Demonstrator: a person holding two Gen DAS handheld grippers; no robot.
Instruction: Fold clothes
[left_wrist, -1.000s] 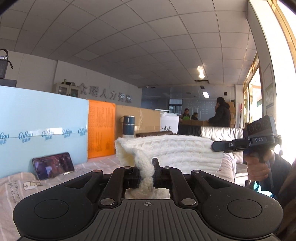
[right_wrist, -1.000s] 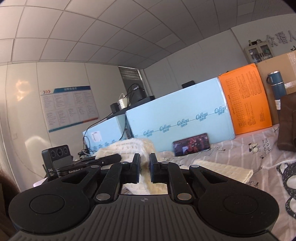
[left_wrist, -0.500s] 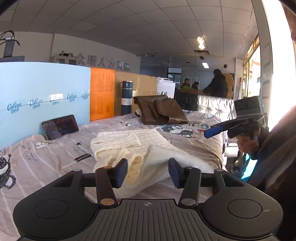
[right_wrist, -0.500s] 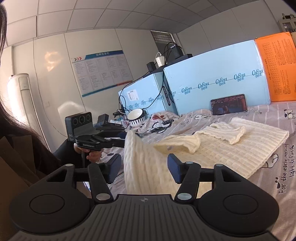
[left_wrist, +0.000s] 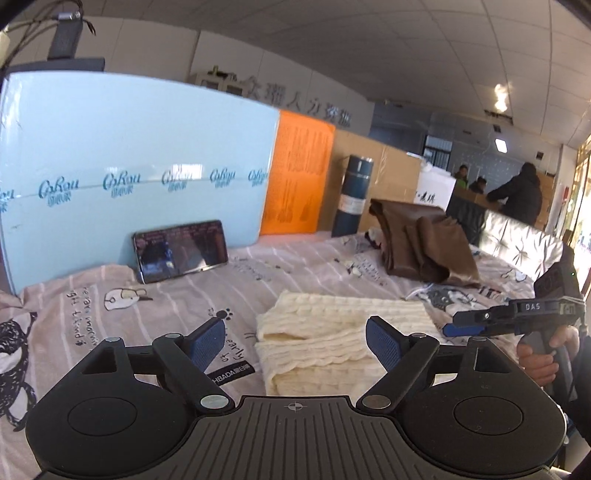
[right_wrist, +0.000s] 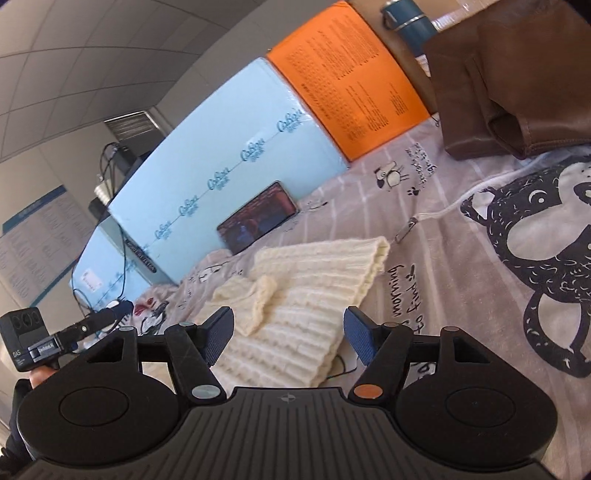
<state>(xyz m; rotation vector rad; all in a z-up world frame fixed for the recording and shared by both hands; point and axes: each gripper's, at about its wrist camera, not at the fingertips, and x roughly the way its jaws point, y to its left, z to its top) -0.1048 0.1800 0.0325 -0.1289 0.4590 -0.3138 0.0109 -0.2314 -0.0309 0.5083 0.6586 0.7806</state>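
Note:
A cream knitted sweater (left_wrist: 332, 332) lies folded on the printed bedsheet (left_wrist: 110, 306); the right wrist view shows the sweater (right_wrist: 306, 291) with a sleeve cuff laid across its top. My left gripper (left_wrist: 295, 343) hovers just short of its near edge, jaws opening, nothing pressed between the blue pads. My right gripper (right_wrist: 288, 336) sits over the sweater's other near edge, jaws also opening and empty. Each gripper appears in the other's view: the right gripper (left_wrist: 480, 321) held by a hand, the left gripper (right_wrist: 92, 321) at the far left.
A brown folded garment (left_wrist: 424, 243) lies farther back on the bed. A phone (left_wrist: 181, 249) leans against a light-blue board (left_wrist: 129, 166), beside an orange board (left_wrist: 295, 181) and a dark blue flask (left_wrist: 352, 199). A white cord (right_wrist: 450, 210) lies on the sheet. People stand far off.
Both grippers were shut on the raised sweater a second ago. They have let go, opened and drawn back; the sweater now lies folded flat on the bed.

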